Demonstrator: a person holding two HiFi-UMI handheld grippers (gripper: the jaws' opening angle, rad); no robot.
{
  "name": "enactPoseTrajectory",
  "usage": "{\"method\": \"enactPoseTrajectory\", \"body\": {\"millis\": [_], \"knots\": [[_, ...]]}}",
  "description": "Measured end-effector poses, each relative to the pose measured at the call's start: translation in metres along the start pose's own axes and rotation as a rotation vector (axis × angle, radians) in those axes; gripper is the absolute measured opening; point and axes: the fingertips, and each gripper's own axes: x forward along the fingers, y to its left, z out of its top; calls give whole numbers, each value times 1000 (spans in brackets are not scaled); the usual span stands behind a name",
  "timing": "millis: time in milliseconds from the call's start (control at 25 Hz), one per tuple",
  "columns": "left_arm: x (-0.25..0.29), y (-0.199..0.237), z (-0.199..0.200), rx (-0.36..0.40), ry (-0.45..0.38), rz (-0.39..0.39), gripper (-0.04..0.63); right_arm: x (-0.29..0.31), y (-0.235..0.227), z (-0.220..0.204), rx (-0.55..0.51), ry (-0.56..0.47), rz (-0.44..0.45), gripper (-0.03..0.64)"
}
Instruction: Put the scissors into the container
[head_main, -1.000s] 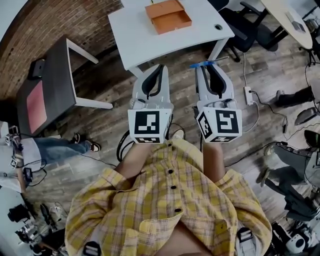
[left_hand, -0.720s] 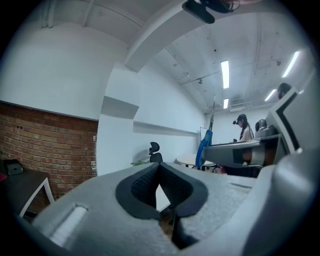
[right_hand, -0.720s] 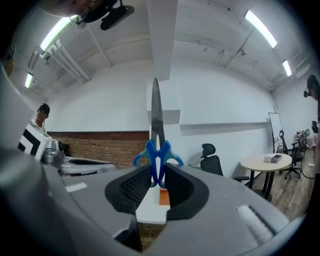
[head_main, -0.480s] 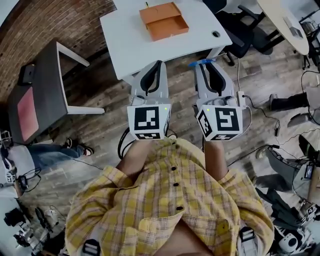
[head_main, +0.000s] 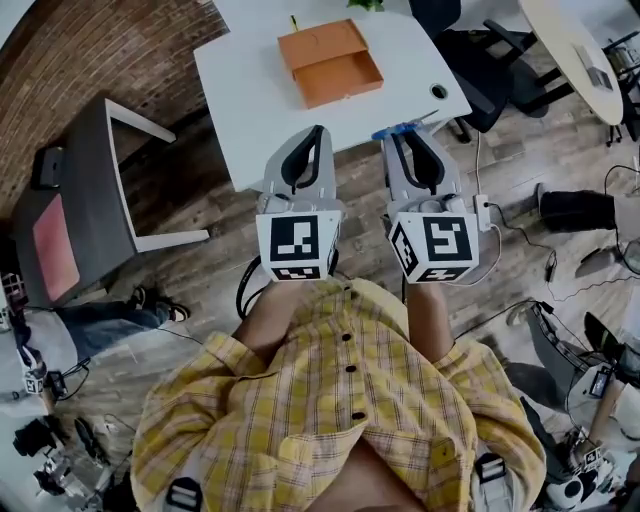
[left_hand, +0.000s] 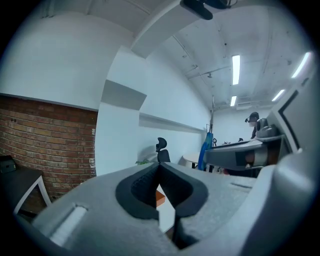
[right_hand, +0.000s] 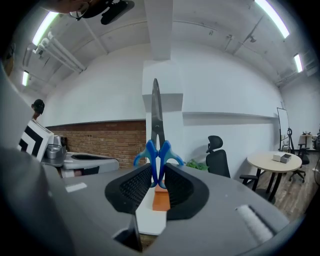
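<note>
Right gripper (right_hand: 159, 172) clamped on scissors (right_hand: 156, 120), left gripper (left_hand: 159, 169) closed empty, both at near edge of table (head_main: 250, 100), container (head_main: 330, 62) farther in

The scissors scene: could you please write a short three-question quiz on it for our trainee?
1. True or false: the right gripper is shut on the scissors.
2. What colour is the container on the table? A green, B orange, C black.
3. What stands between the jaws of the left gripper?

Key: 1 true. 2 B. 3 nothing; the jaws are shut together.
</note>
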Motion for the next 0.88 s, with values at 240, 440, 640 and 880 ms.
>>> {"method": "enactPoseTrajectory", "body": {"millis": [240,440,640,880], "knots": [[43,30,-4,-30,16,-9,0,58,-7,-15,-7,91,2,89],[72,53,-10,-45,40,-22,0,100,-8,-11,-18,117,4,89],[103,83,-12,-70,50,-32,0,140,-8,-8,-31,138,-5,89],[116,93,-7,-80,42,-40,0,152,-13,-1,-28,134,-31,89]]}}
